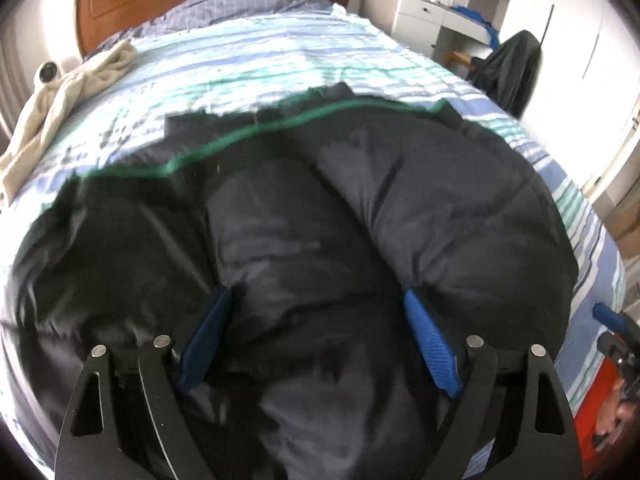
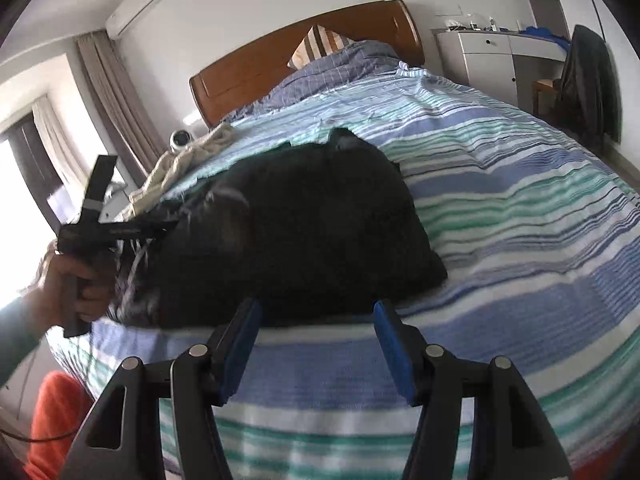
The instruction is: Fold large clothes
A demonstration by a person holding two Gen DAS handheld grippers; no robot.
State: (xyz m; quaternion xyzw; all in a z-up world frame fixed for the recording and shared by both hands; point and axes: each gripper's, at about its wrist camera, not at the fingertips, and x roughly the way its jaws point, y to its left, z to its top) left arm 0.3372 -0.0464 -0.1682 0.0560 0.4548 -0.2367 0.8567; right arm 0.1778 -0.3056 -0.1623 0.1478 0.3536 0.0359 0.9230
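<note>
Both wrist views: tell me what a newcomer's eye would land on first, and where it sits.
The black puffy jacket dominates, lying bunched in the middle of the striped bedspread, with a green trim line along its far edge. The left gripper hangs open just above the jacket, while the right gripper stands open at the near edge of the bed. A cream garment lies crumpled at the far left side.

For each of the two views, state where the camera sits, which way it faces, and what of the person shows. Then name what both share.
Left wrist: on the left gripper, open above the black jacket, facing the headboard.
Right wrist: on the right gripper, open at the bed's near edge; the left hand shows.
Shared: jacket, bed, headboard, beige cloth.
</note>
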